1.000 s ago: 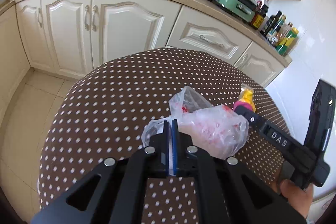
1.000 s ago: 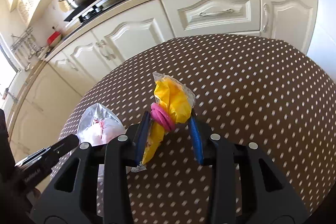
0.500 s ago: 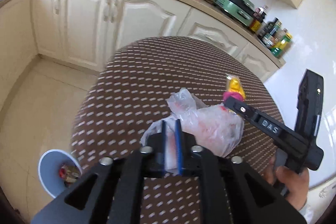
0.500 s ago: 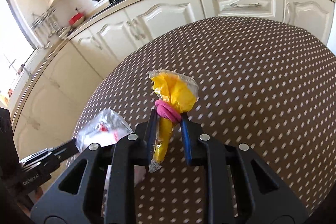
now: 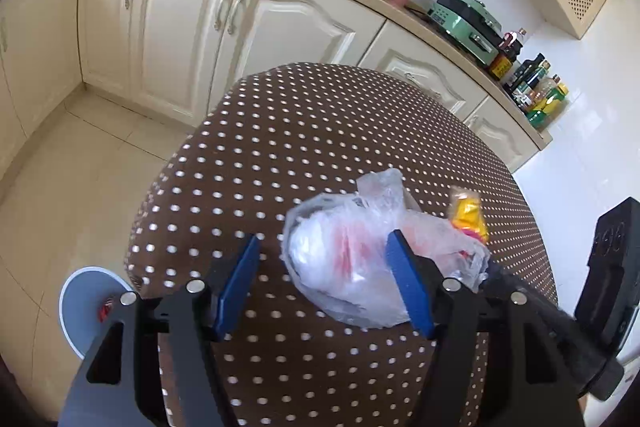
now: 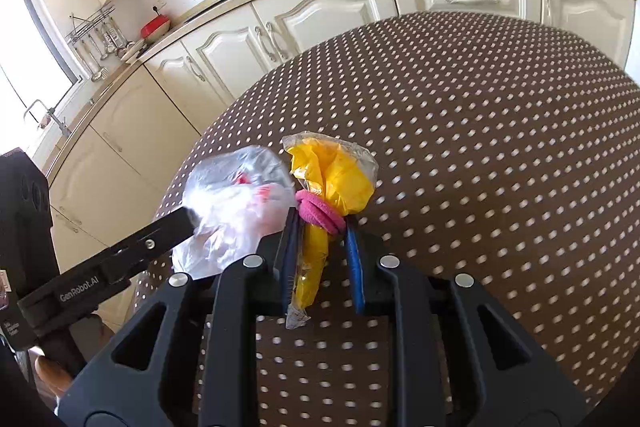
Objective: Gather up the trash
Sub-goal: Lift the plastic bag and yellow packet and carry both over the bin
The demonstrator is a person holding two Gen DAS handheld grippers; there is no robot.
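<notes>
The clear plastic bag (image 5: 352, 263), crumpled with something pink and white inside, sits between the pads of the left tongs (image 5: 324, 279), whose jaws are opening; it lies against the right-hand pad and well clear of the left-hand one, so no grip shows on it. Whether it rests on the polka-dot counter (image 5: 304, 147) or hangs free cannot be told. Just beside it, the yellow wrapper (image 6: 320, 223), cinched by a pink hair tie (image 6: 320, 213), stands upright in the right tongs (image 6: 320, 239), which are closed on its narrow lower part. Down and to the left of the left tongs, past the counter's edge, a blue bin (image 5: 86, 303) stands on the floor with some red scrap in it. The step in hand looks like releasing the bag toward that bin. To do it well, the left tongs probably should be over the bin's mouth before letting go, since light film drifts and can cling to a pad. The right tongs should stay firm below the tie, where the wrapper is stiffest.
</notes>
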